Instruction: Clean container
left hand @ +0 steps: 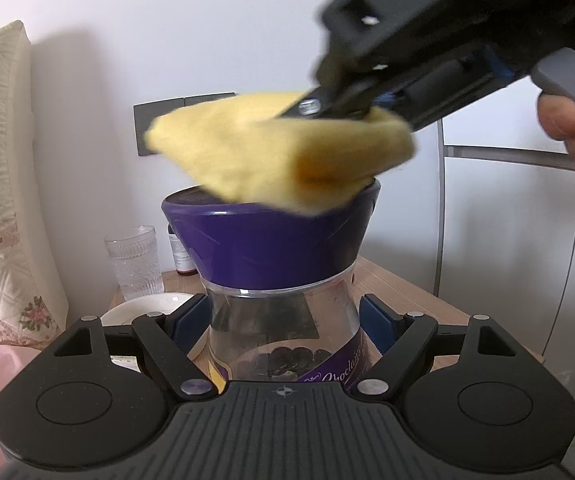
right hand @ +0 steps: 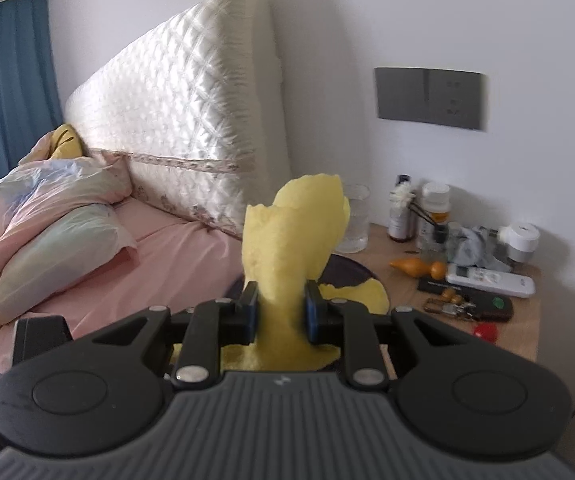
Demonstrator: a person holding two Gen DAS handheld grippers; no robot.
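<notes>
A clear plastic jar [left hand: 283, 332] with a purple lid [left hand: 271, 236] stands upright on the wooden bedside table [left hand: 407, 292]. My left gripper [left hand: 283, 324] is shut on the jar's clear body just below the lid. My right gripper [right hand: 280, 312] is shut on a folded yellow cloth [right hand: 291, 236]. In the left wrist view the right gripper [left hand: 327, 104] comes in from the upper right and presses the cloth [left hand: 283, 152] flat on the lid's top. The dark lid [right hand: 347, 272] shows partly behind the cloth in the right wrist view.
A ribbed glass [left hand: 135, 260], a small bottle [left hand: 181, 252] and a white plate [left hand: 147, 308] stand behind the jar. Bottles [right hand: 433, 208], a remote [right hand: 491, 278], keys [right hand: 467, 306] and a red cap [right hand: 485, 332] crowd the table's right side. The bed with its quilted headboard [right hand: 175, 112] lies to the left.
</notes>
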